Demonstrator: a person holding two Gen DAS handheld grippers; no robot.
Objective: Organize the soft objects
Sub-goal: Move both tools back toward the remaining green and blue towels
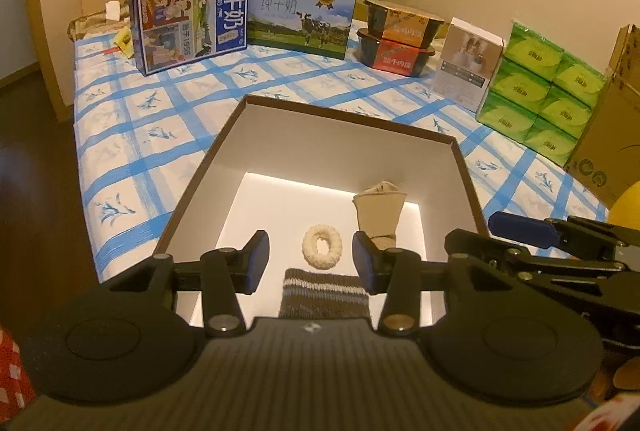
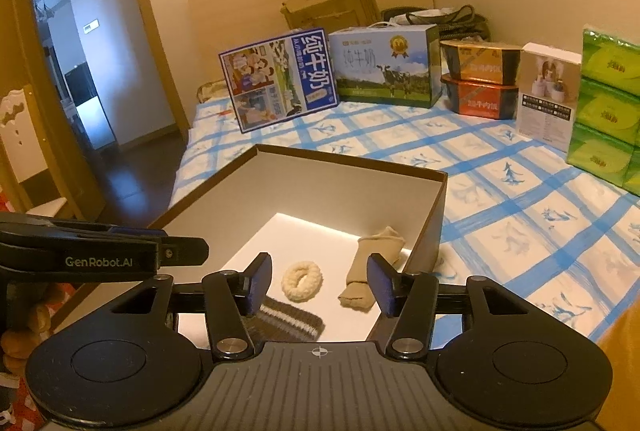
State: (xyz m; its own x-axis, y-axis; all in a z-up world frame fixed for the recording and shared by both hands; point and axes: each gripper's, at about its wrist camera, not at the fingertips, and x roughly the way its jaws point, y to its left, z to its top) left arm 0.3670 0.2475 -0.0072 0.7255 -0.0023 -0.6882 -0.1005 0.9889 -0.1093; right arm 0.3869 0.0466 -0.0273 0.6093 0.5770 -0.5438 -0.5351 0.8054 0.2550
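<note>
**Three soft things in the box, both grippers empty**

Three soft pieces lie on the white floor of the brown-rimmed open cardboard box (image 1: 464, 167) on the blue-checked bed sheet (image 1: 132, 135): a cream fluffy ring-shaped hair tie (image 1: 322, 246) in the middle, a beige rolled sock (image 1: 378, 213) beside it toward the right wall, and a brown knitted piece with pale stripes (image 1: 324, 293) at the near edge, partly hidden under my tool.

My left gripper (image 1: 311, 262) hangs above the box with its jaws spread wide, holding nothing. My right gripper (image 2: 318, 281) hovers alongside, jaws likewise spread and empty, its right finger over the box's right wall.

I judge the sorting nearly finished, though I cannot see whether more soft things wait outside these views.

Risks from here: the two tools hang close together, so a careless turn could knock them. Dropping my right jaw could catch the box wall and tip or shove the light box. A shallow pinch on the fluffy ring could slip off.
</note>
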